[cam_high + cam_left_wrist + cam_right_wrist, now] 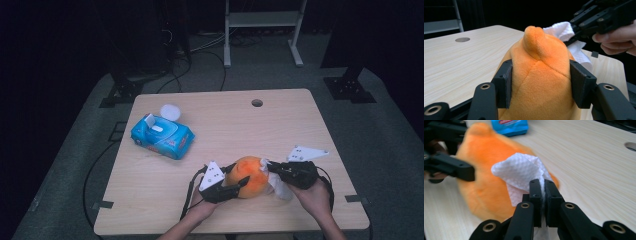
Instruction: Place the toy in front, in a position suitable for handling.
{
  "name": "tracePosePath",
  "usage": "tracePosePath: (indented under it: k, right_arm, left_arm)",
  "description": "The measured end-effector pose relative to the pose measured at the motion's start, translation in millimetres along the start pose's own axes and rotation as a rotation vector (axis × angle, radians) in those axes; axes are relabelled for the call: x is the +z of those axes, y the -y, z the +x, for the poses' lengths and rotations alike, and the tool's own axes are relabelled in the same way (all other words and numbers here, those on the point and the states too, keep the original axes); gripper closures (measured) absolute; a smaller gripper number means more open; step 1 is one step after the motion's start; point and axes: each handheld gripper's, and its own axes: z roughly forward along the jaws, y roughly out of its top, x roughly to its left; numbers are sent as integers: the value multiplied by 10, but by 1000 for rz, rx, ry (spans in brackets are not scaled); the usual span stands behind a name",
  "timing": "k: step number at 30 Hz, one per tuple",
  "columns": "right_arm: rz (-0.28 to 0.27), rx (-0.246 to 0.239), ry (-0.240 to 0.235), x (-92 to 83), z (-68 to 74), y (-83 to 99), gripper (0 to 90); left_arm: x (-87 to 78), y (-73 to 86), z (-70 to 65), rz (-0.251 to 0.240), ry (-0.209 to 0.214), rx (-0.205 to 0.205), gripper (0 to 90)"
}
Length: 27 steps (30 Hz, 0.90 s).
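An orange plush toy lies near the table's front edge. My left gripper is shut on it, its pads pressing both sides of the soft body. My right gripper is shut on a white wet wipe, which it holds against the toy's right side. In the right gripper view the wipe folds out above the closed jaws and touches the orange plush toy. The left gripper view shows the wipe behind the toy's top, with the right gripper on it.
A blue pack of wet wipes with its lid flipped up lies at the table's left, a small white round lid behind it. A cable hole sits near the far edge. A white stand is on the floor beyond.
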Motion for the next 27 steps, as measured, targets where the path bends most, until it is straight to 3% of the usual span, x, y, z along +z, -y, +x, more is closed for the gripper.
tracePosePath:
  k: [3,8,10,12,14,17,20,23,27]
  right_arm:
    - [-50,8,-19,-59,41,-40,852]
    - [-121,-17,-65,-112,167,-167,852]
    - [-134,-1,-81,-90,176,-171,851]
    - [-128,6,-82,-42,174,-163,852]
    - [-125,27,-68,14,153,-144,852]
    - [-99,57,-98,92,103,-101,851]
    - [-55,70,-128,158,58,-38,851]
    - [-39,84,-151,121,-7,11,851]
    - [-15,101,-162,98,-50,60,850]
  left_arm:
    - [-37,-45,17,-26,-17,13,443]
    - [-128,-149,-1,-97,-108,81,445]
    - [-119,-134,-19,-86,-140,106,446]
    - [-67,-74,-42,-36,-156,123,445]
    - [2,13,-81,7,-139,122,432]
    - [22,-17,-188,13,-90,161,373]
    - [-28,-89,-163,-21,-36,123,317]
    - [-114,-185,-25,-67,-47,67,283]
    - [-114,-169,124,-17,-38,-8,290]
